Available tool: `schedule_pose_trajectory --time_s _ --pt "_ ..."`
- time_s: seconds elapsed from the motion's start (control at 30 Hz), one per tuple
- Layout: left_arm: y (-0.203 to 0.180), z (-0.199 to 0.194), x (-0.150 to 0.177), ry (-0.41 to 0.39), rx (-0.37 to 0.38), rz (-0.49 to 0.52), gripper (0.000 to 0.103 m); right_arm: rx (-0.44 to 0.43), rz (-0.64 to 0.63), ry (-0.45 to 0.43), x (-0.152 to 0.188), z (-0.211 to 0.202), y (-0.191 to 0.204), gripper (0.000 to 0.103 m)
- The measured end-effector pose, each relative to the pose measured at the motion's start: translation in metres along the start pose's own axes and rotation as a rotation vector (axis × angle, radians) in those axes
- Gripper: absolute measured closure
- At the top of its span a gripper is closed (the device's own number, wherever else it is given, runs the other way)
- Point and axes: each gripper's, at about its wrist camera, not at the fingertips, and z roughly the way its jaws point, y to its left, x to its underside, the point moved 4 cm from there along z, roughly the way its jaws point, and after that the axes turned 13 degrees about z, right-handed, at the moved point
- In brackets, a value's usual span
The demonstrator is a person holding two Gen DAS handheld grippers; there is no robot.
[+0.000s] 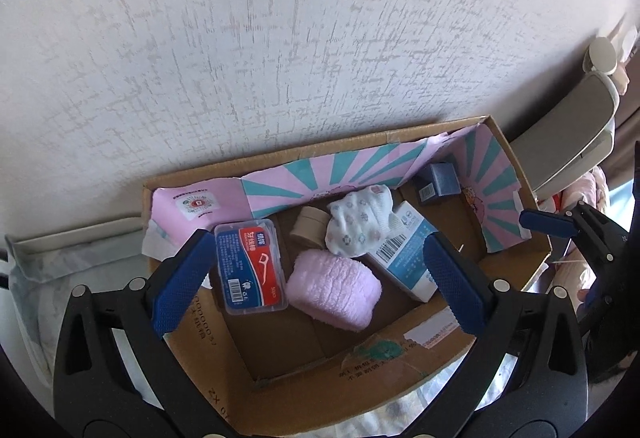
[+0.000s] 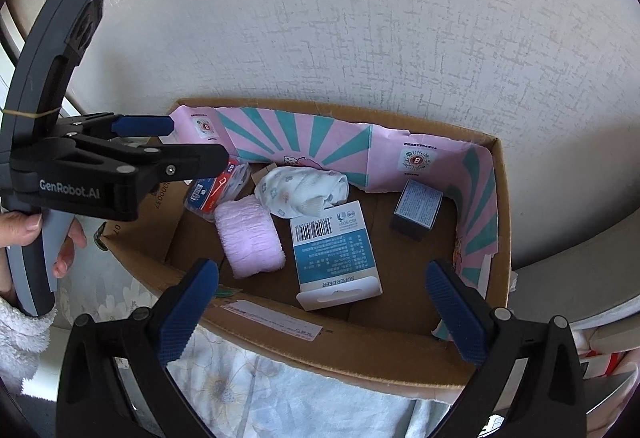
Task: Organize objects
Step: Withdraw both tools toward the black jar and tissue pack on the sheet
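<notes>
Blue ribbed pads line both tools: the left gripper [image 1: 320, 282] hangs wide open over the brown cardboard box [image 1: 360, 370] with nothing between its fingers, and the right gripper [image 2: 320, 314] is spread just as wide and bare above the near wall.

Directly between the left gripper's fingers lie a rolled pink fluffy towel [image 1: 334, 292] and, touching its side toward the left finger, a clear plastic floss-pick case with a red and blue label [image 1: 251, 266]. Beyond the towel sit a white flower-print cloth bundle [image 1: 360, 224] and a small round tan container [image 1: 308, 228]. Under the right finger is a white and blue barcoded carton [image 1: 404, 254]; a small dark blue box [image 1: 436, 181] stands in the far corner.

I judge a pick is being chosen. The towel seems the likeliest target: descend, straddle it, close gently, avoiding the case.
</notes>
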Motion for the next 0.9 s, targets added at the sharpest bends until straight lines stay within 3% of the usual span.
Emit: schedule_pose_trajectory --time_s 0.5,0.9 --pt "0.007 -0.083 0.006 -0.116 -0.031 0.010 0.000 0.018 0.055 -0.085 -0.002 -0.056 0.017 0.000" --pt "0.025 -0.155 0.053 -0.208 -0.127 0.017 0.000 0.057 0.117 -0.176 0.020 -0.100 0.045 0.000"
